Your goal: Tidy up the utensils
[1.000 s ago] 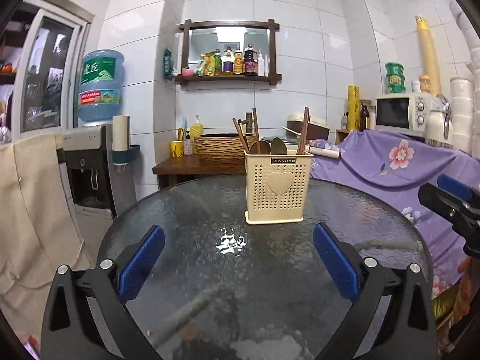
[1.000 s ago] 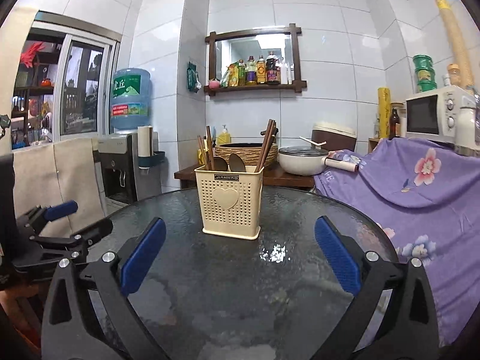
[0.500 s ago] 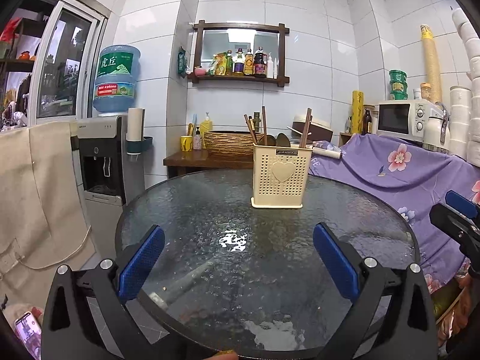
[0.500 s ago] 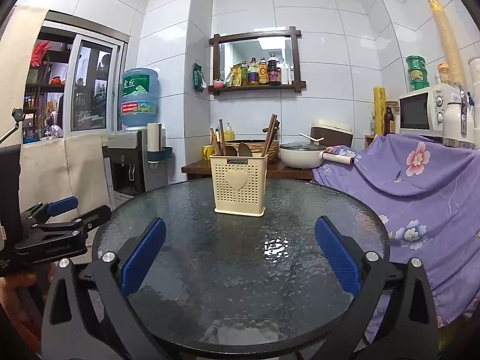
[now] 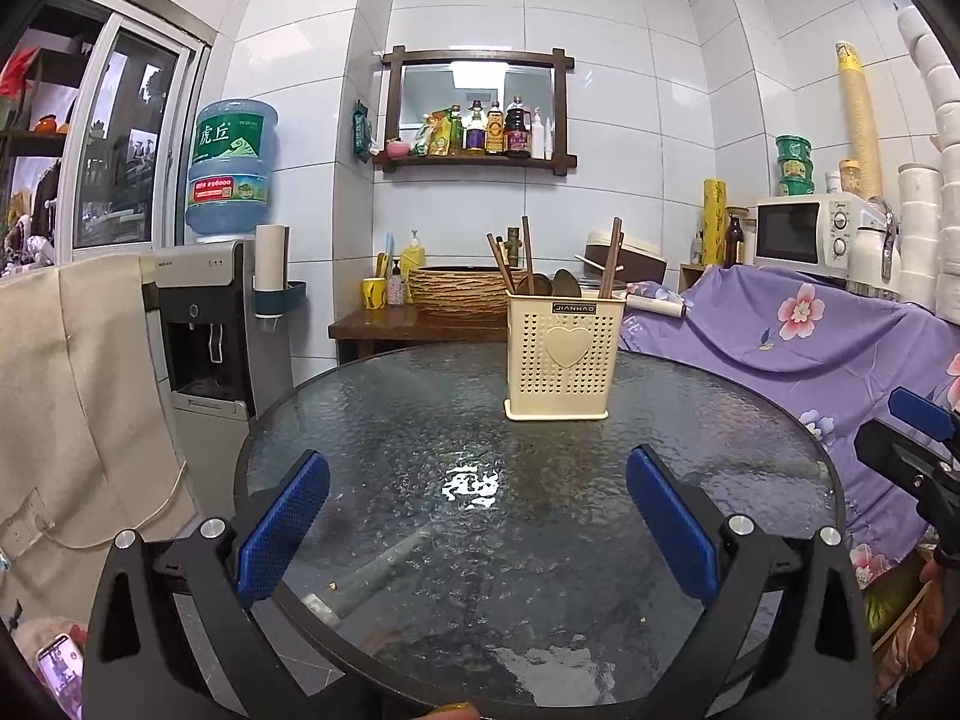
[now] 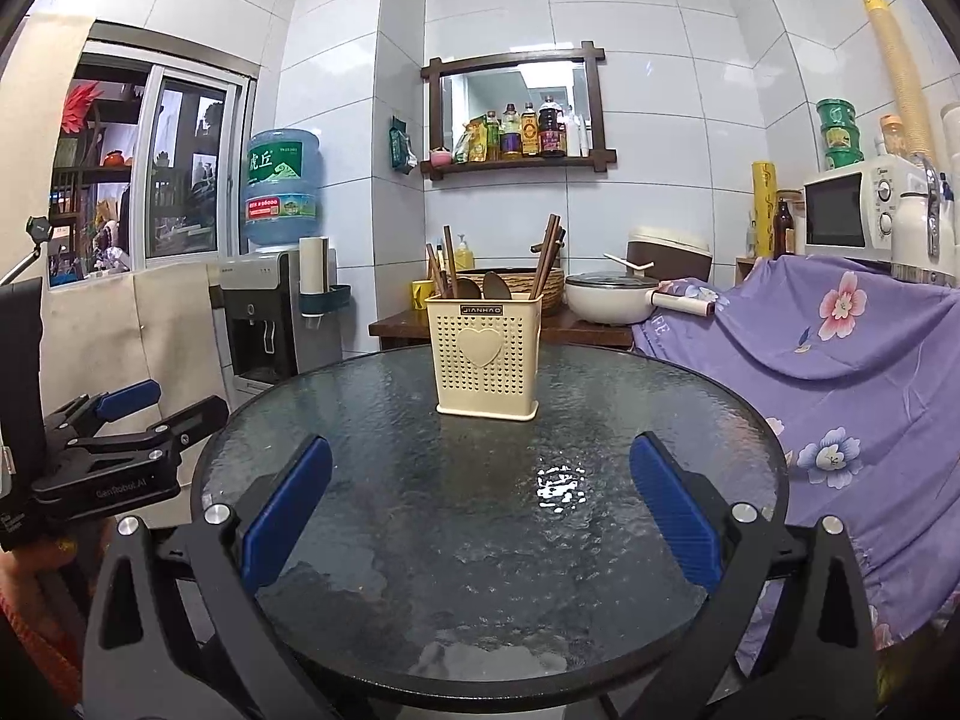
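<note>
A cream perforated utensil holder [image 5: 562, 355] [image 6: 487, 355] with a heart on its front stands upright on the far half of the round glass table [image 5: 420, 420] [image 6: 600, 408]. Brown chopsticks [image 5: 611, 258] [image 6: 545, 255] and wooden spoons [image 5: 565, 283] [image 6: 495, 285] stick up out of it. My left gripper [image 5: 478, 519] hangs open over the table's near edge with nothing between its blue pads. My right gripper [image 6: 480, 510] is likewise open and empty, well short of the holder. Each gripper shows at the other view's edge, the right [image 5: 912, 438] and the left [image 6: 138, 414].
A water dispenser [image 5: 210, 324] stands left of the table, beside a beige cloth [image 5: 66, 384]. A purple flowered cloth [image 6: 840, 348] covers furniture on the right, under a microwave [image 6: 852, 210]. A wooden side table [image 5: 414, 324] behind holds a woven basket and a white pot [image 6: 606, 297].
Both grippers have pulled back and risen away from the holder, so the whole round table now shows. The holder and its utensils have not moved.
</note>
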The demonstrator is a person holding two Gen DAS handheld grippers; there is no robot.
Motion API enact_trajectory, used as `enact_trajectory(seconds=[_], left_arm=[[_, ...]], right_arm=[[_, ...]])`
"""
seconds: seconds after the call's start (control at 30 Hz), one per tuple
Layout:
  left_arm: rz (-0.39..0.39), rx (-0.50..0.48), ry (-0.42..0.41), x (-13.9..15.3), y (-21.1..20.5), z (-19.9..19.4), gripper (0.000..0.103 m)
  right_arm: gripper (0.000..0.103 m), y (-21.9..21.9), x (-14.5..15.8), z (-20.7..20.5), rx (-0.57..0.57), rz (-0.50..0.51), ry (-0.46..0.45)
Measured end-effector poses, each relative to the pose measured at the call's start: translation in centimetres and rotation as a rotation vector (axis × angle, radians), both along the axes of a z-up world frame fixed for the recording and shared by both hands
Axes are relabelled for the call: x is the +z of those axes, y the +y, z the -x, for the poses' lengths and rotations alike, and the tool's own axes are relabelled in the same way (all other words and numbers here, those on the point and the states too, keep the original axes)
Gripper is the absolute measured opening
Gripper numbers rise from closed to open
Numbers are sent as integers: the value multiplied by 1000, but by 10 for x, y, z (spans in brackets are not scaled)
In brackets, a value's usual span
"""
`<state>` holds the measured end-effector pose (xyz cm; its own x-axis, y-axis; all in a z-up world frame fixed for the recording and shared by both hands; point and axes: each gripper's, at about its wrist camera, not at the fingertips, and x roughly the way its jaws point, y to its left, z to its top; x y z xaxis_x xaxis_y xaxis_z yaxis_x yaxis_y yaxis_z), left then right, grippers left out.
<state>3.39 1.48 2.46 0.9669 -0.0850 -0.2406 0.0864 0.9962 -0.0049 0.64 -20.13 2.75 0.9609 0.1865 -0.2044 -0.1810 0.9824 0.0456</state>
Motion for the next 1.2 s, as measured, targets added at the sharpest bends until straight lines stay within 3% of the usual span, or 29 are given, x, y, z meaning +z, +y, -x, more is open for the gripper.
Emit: enact_trajectory(seconds=[1.2], left_arm=[[0,6,-5,2,9,-2,97]], right_arm=[[98,9,3,-5,7,13,3]])
